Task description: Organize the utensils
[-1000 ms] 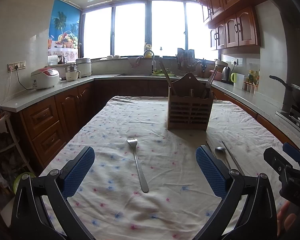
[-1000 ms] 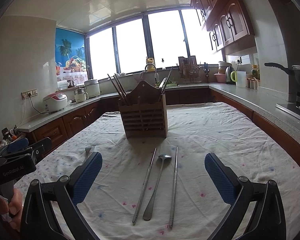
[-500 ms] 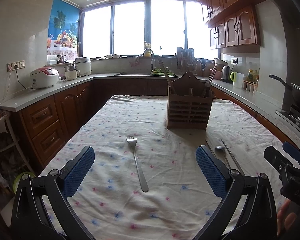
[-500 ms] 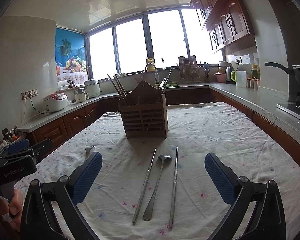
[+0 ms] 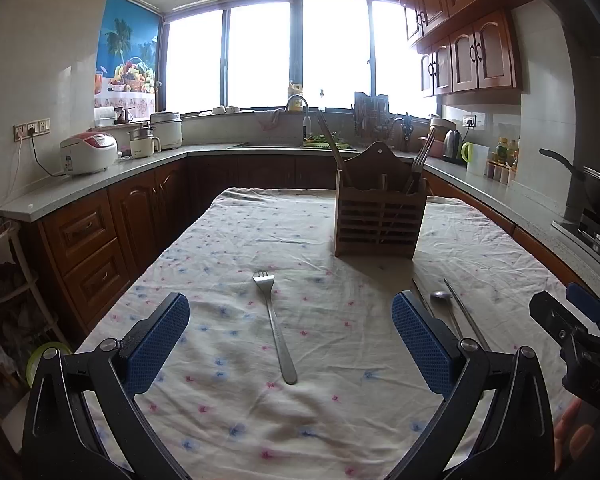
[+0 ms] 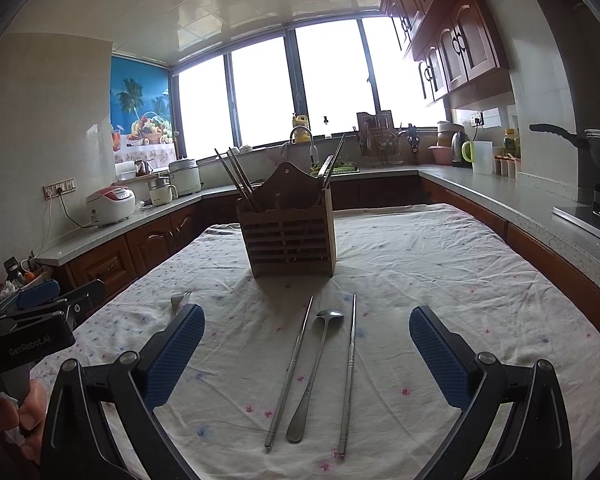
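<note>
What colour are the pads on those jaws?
Blue, with a fine dotted texture, on black arms. The pads show best in the right wrist view.

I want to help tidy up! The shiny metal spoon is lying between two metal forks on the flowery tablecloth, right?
Not quite. In the right wrist view the shiny metal spoon lies between two metal chopsticks on the flowery tablecloth, not forks.

Kitchen, daylight blown out through big windows [image 5: 296, 52] straight ahead of the tongs. Grey counter [image 5: 100, 184] wraps left, far, right — dark wood cabinets [image 5: 472, 56] up right. Rice cooker [image 5: 88, 153] left. Floral tablecloth [image 6: 420, 256] below.
</note>
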